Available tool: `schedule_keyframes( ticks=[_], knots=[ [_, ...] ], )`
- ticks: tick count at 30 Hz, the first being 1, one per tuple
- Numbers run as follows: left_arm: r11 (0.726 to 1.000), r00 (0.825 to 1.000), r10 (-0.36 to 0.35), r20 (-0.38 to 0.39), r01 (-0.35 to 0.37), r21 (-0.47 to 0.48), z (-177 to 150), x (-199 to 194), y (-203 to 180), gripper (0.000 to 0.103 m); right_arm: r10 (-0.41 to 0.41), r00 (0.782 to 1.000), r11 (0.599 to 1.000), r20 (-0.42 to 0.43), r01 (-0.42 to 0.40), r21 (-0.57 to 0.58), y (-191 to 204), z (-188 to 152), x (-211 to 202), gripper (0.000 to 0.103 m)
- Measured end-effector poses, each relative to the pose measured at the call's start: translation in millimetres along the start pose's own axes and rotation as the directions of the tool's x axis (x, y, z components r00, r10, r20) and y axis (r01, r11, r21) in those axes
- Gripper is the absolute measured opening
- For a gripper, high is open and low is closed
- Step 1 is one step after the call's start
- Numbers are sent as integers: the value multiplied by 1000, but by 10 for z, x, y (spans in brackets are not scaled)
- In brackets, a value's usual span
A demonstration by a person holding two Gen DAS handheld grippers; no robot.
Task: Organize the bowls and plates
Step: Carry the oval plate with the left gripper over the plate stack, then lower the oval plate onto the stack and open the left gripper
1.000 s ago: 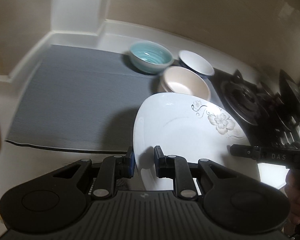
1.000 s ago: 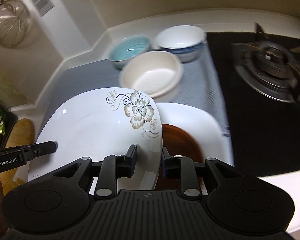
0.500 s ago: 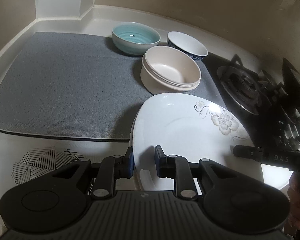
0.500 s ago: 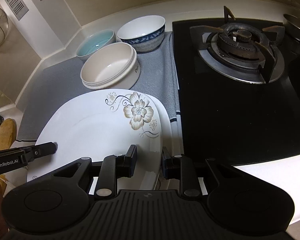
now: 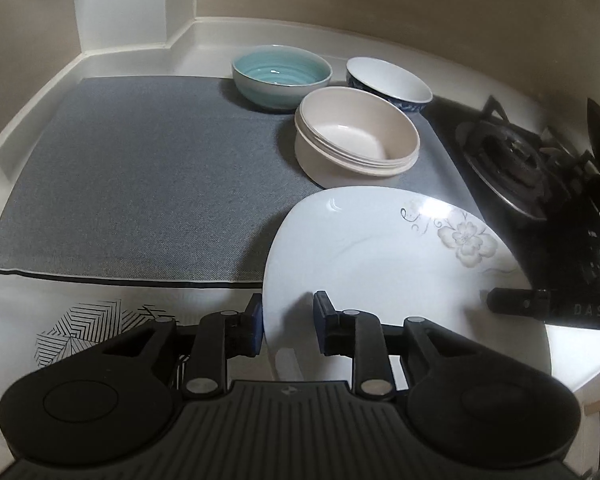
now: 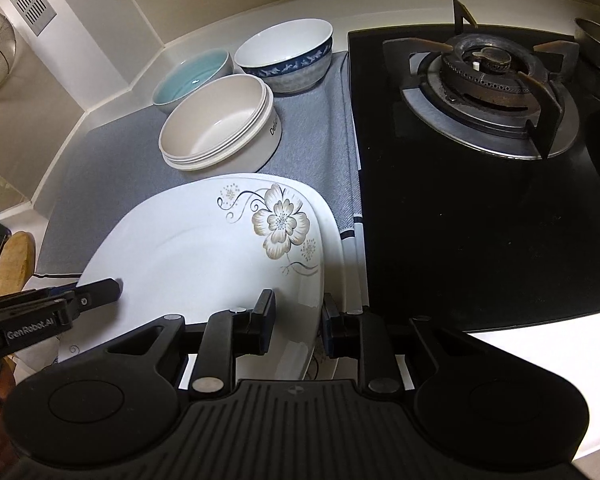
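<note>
A white square plate with a flower print (image 5: 380, 248) (image 6: 204, 248) lies low at the counter's front edge, over another white plate whose rim (image 6: 334, 236) shows at its right. My left gripper (image 5: 288, 312) straddles the plate's left rim. Its jaws are opening, and the pads stand apart from the rim between them. My right gripper (image 6: 298, 308) is shut on the plate's right rim. Behind stand a stack of cream bowls (image 5: 356, 140) (image 6: 216, 128), a teal bowl (image 5: 280, 76) (image 6: 192, 76) and a blue-and-white bowl (image 5: 388, 84) (image 6: 284, 56).
A grey mat (image 5: 140, 180) covers the counter, bare on its left half. A black gas stove (image 6: 488, 76) borders it on the right, with a pot (image 6: 596, 40) at the far edge. A wooden board (image 6: 16, 256) sits off the left. Walls close the back corner.
Both grippers sank with the flowered plate, which now covers the brown-centred plate beneath. The left gripper's jaws have widened; the right one's look unchanged.
</note>
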State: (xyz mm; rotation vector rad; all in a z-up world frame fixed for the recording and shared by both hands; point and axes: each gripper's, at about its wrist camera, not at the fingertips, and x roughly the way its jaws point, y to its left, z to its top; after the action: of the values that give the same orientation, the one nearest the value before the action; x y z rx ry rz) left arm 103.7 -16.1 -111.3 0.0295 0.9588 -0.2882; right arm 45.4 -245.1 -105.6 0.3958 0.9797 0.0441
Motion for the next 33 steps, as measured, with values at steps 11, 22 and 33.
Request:
schedule_keyframes(
  ticks=[11, 22, 33],
  knots=[
    [999, 999, 37, 24, -38, 23, -32, 64, -89, 33, 46, 998, 997, -40, -43, 68, -101, 64, 50, 27],
    [997, 998, 56, 21, -57, 43, -23, 79, -146, 36, 62, 995, 995, -84, -56, 78, -88, 75, -1, 26],
    [996, 997, 73, 23, -74, 51, -24, 71, -170, 37, 77, 992, 987, -100, -62, 149, -202, 209, -83, 30]
  ],
)
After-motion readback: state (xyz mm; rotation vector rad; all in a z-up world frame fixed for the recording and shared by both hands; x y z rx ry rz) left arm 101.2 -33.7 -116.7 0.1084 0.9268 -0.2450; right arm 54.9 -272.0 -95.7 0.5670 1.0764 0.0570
